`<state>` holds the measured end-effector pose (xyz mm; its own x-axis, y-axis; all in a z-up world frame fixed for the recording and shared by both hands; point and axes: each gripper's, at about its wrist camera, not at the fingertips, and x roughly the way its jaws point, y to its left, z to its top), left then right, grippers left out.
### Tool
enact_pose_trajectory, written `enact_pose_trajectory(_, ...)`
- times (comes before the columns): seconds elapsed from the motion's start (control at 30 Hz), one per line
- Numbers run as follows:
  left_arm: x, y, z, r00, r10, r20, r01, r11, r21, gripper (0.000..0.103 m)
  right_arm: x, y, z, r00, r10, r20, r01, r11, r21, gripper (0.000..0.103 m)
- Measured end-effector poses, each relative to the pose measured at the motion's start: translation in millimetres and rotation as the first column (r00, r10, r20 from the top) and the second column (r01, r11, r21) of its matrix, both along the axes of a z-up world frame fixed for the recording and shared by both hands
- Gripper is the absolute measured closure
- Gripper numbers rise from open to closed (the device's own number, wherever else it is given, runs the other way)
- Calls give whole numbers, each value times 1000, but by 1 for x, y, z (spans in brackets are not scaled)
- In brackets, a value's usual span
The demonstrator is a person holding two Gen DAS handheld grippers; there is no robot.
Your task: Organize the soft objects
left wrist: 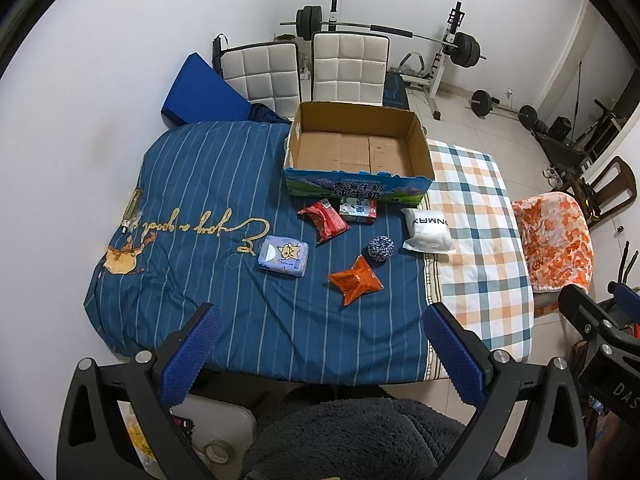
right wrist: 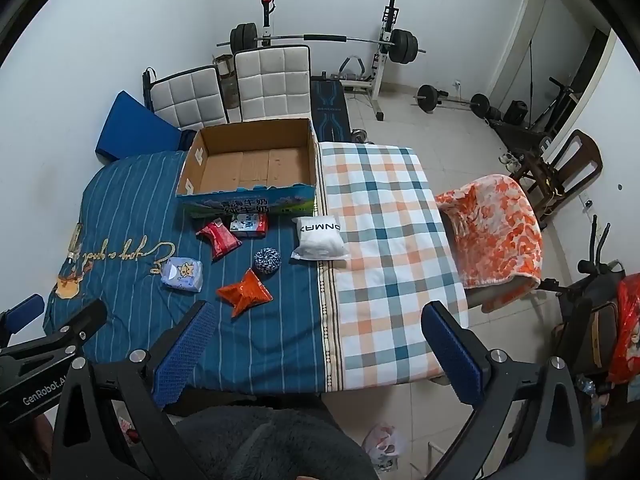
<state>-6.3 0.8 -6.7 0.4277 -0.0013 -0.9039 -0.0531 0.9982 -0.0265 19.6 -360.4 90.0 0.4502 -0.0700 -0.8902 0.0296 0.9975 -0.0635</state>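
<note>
An empty cardboard box (left wrist: 416,136) (right wrist: 192,168) stands at the far side of the blue striped quilt (left wrist: 208,184). In front of it lie a red pack (left wrist: 325,221) (right wrist: 220,238), a red-and-white pack (left wrist: 358,210) (right wrist: 249,224), a white pouch (left wrist: 427,230) (right wrist: 319,240), a blue-and-white rope ball (left wrist: 380,249) (right wrist: 267,260), a light blue tissue pack (left wrist: 284,256) (right wrist: 183,274) and an orange pouch (left wrist: 355,279) (right wrist: 245,293). My left gripper (left wrist: 320,340) is open and empty near the quilt's front edge. My right gripper (right wrist: 320,340) is open and empty, to the right of it.
A checked cloth (left wrist: 480,216) (right wrist: 380,220) covers the right part of the surface. Two white padded chairs (left wrist: 304,68) stand behind the box. An orange patterned blanket (right wrist: 496,228) lies on a seat at the right. Weight equipment (right wrist: 320,44) stands at the back wall.
</note>
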Motion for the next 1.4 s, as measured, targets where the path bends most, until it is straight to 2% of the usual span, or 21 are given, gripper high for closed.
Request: enact_pose_trajectory(1.4,10,-6,1,1000,3,3,-4,1000,11,0,3,-3,-3,1000,-7,6,7,1000,2,0)
